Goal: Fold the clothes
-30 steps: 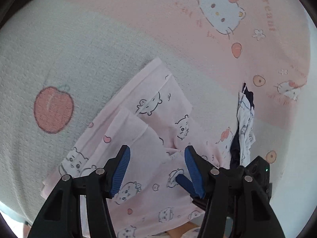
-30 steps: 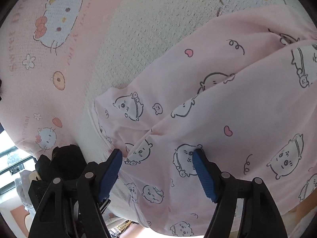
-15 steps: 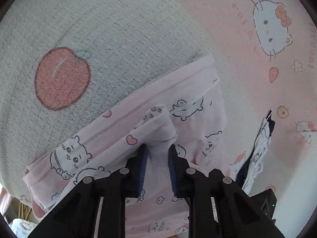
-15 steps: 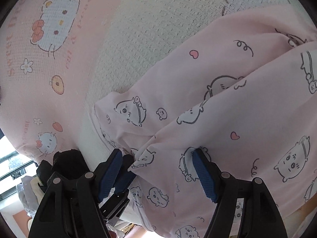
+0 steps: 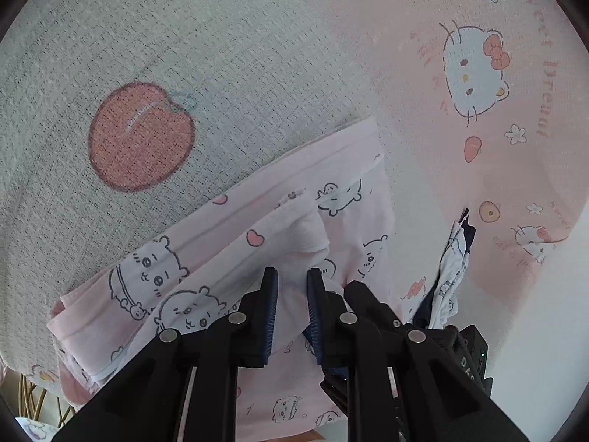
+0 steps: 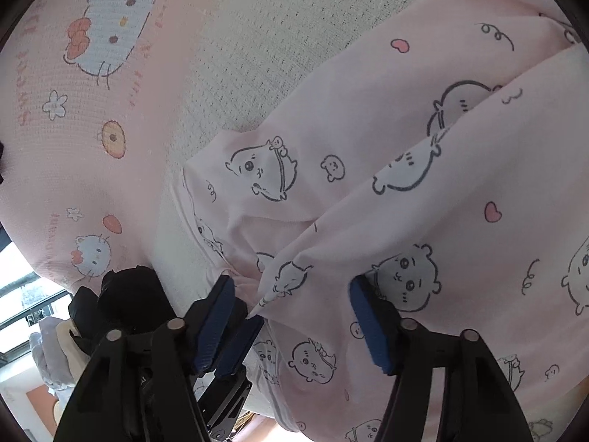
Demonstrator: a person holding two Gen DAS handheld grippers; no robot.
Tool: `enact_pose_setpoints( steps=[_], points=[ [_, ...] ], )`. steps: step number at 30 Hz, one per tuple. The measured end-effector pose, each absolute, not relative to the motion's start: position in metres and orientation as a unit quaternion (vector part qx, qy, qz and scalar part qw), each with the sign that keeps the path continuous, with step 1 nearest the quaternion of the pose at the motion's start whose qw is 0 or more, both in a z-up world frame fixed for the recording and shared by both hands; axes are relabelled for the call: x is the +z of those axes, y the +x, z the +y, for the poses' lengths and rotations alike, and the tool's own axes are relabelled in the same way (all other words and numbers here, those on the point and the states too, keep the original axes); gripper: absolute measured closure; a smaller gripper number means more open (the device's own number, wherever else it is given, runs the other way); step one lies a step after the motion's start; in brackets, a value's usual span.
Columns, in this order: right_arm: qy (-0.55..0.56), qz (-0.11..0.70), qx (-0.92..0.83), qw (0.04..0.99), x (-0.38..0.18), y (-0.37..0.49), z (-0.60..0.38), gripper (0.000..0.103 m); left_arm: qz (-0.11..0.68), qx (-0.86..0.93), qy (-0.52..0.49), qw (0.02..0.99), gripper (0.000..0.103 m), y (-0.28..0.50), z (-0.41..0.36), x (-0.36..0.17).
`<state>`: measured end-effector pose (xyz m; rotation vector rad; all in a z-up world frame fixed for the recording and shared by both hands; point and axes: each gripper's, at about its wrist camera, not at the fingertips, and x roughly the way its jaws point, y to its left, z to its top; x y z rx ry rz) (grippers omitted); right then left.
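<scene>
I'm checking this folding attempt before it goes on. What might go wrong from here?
1. The left gripper pinches only a small bunched ridge of the pink garment, so it may slip out or lift one layer only.
2. The right gripper is closing with a loose corner between its jaws; it may catch the layer beneath too.
3. Lifting unevenly could undo the fold.

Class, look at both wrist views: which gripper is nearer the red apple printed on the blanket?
Left. The left gripper, pinching the pink garment, sits just below the red apple. The right gripper, closing around that garment, shows no apple in its view.

pink blanket (image 5: 423, 84) printed "Sweet Dream" beside cartoon cat
</scene>
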<state>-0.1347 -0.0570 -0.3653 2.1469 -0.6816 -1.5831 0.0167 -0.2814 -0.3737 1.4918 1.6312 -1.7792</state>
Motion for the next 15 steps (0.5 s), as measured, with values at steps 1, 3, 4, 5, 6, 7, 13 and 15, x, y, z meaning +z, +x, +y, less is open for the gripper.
enact_pose_setpoints(
  steps=[1, 3, 4, 5, 6, 7, 13, 15],
  points=[
    [0.765, -0.235, -0.567, 0.198, -0.364, -0.135, -0.058, 0.046, 0.563, -0.625, 0.521, 0.149, 0.089, 0.016, -0.28, -0.374],
    [0.766, -0.217, -0.567, 0.211, -0.361, -0.13, -0.061, 0.047, 0.548, -0.646, 0.517, 0.126, 0.089, 0.011, -0.275, -0.37],
    [0.771, -0.207, -0.562, 0.216, -0.36, -0.13, -0.061, 0.047, 0.523, -0.669, 0.517, 0.111, 0.089, 0.008, -0.272, -0.363],
    [0.781, -0.193, -0.55, 0.224, -0.358, -0.13, -0.06, 0.047, 0.498, -0.691, 0.516, 0.095, 0.089, 0.005, -0.268, -0.356],
    [0.78, -0.189, -0.549, 0.233, -0.353, -0.13, -0.056, 0.047, 0.468, -0.711, 0.518, 0.084, 0.088, 0.002, -0.265, -0.348],
    [0.776, -0.188, -0.551, 0.243, -0.347, -0.131, -0.052, 0.047, 0.428, -0.728, 0.529, 0.083, 0.088, -0.003, -0.263, -0.342],
    [0.719, -0.069, -0.624, 0.298, -0.306, -0.142, -0.049, 0.034, 0.27, -0.757, 0.594, 0.041, 0.051, -0.039, -0.263, -0.327],
    [0.685, 0.014, -0.649, 0.33, -0.295, -0.143, -0.059, 0.031, 0.249, -0.748, 0.615, 0.022, 0.045, -0.047, -0.259, -0.327]
  ],
)
